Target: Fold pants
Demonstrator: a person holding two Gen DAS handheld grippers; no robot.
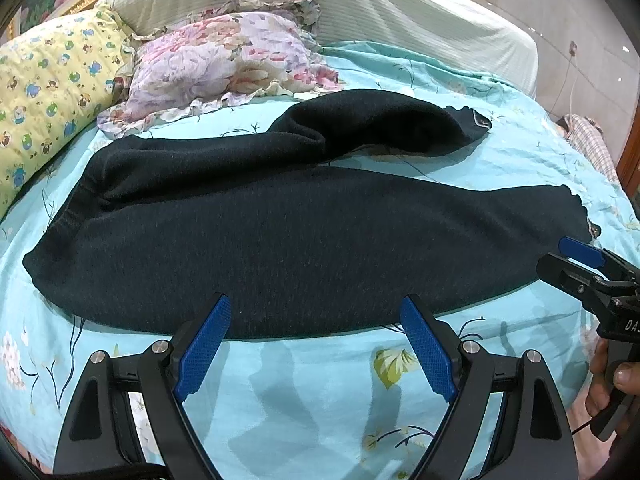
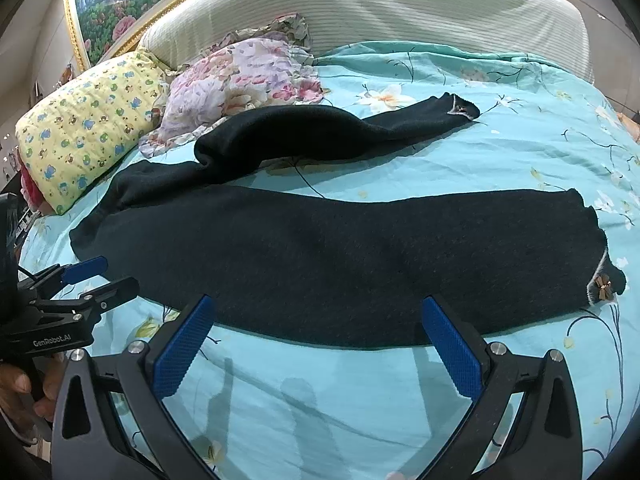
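Pants spread on the bed, no fold started; both grippers empty.

In the left wrist view, the waistband (image 1: 60,216) lies at left, dark pants (image 1: 280,232) span mid-frame on the bedsheet (image 1: 304,400); left gripper (image 1: 316,348) gapes wide at the near edge; right gripper (image 2: 320,348) likewise agape; next, I judge, pinch the near leg's edge.

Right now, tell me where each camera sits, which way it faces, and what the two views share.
Left wrist: on the left gripper, jaws open, low over the teal sheet, facing the headboard across the dark pants; the right gripper and a hand show at right.
Right wrist: on the right gripper, jaws open, facing the same way, nearer the bow-trimmed cuff; the left gripper shows at left.
Shared: pants, floral pillow, yellow pillow, headboard.
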